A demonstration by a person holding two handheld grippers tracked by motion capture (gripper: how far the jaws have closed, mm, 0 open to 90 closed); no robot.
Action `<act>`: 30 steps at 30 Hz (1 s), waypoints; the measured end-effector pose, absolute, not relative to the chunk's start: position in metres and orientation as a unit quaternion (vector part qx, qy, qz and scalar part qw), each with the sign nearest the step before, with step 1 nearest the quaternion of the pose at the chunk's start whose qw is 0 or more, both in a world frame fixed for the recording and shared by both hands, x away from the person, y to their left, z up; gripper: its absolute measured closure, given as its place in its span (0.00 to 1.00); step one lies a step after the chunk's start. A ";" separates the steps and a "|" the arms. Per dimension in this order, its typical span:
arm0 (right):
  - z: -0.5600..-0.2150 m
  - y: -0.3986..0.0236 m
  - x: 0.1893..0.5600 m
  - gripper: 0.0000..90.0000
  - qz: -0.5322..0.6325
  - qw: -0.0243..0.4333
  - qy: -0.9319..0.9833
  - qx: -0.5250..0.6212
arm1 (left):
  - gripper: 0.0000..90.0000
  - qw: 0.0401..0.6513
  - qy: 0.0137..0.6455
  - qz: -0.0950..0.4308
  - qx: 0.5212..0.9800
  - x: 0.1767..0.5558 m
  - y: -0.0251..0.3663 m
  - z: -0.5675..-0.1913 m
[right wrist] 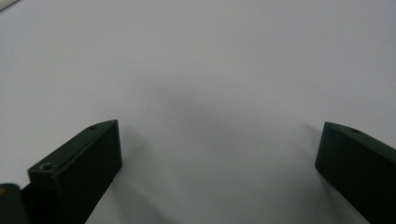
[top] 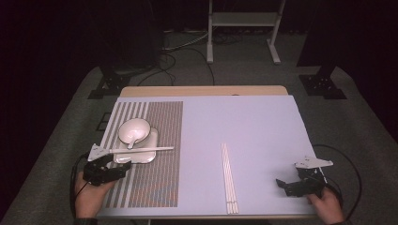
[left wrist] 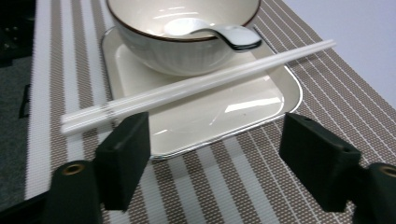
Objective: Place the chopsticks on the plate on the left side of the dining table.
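Left gripper (left wrist: 215,158) w/ jaws spread, holding nothing, is sitting just near of white chopsticks (left wrist: 196,86) resting across the plate (left wrist: 261,105): prob. light, stiff, slick, so pinch mid-length.

A placemat (top: 155,154) covers the left part of the bench (top: 253,126); on it sits a square plate (top: 146,157), with a bowl (top: 133,130) on the plate's far side and a spoon (top: 132,141) resting in the bowl; one pair of chopsticks (top: 141,150) lies across the plate's near part, its ends jutting past both edges; the left tool (top: 111,171) is just before the plate; a second pair of chopsticks (top: 228,177) lies right of the placemat, on the bare bench; the right tool (top: 283,185) is at the near right corner.
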State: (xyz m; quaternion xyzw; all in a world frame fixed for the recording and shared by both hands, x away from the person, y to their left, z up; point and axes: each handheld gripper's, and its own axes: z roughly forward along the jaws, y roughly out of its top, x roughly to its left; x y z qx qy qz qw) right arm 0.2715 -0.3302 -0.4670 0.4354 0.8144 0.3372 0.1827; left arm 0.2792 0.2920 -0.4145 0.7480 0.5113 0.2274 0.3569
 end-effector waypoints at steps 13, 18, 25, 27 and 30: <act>-0.467 -0.330 0.271 0.00 0.338 0.183 0.814 0.435 | 0.00 0.362 0.481 0.202 0.773 0.279 0.263 -0.414; -0.467 -0.330 0.271 0.00 0.338 0.183 0.814 0.436 | 0.00 0.367 0.470 0.194 0.779 0.278 0.254 -0.414; -0.467 -0.330 0.271 0.00 0.338 0.183 0.814 0.436 | 0.00 0.375 0.455 0.190 0.785 0.276 0.243 -0.412; -0.467 -0.330 0.271 0.00 0.337 0.183 0.814 0.436 | 0.00 0.376 0.449 0.191 0.788 0.276 0.240 -0.412; -0.467 -0.330 0.271 0.00 0.338 0.183 0.814 0.436 | 0.00 0.379 0.438 0.191 0.793 0.276 0.234 -0.411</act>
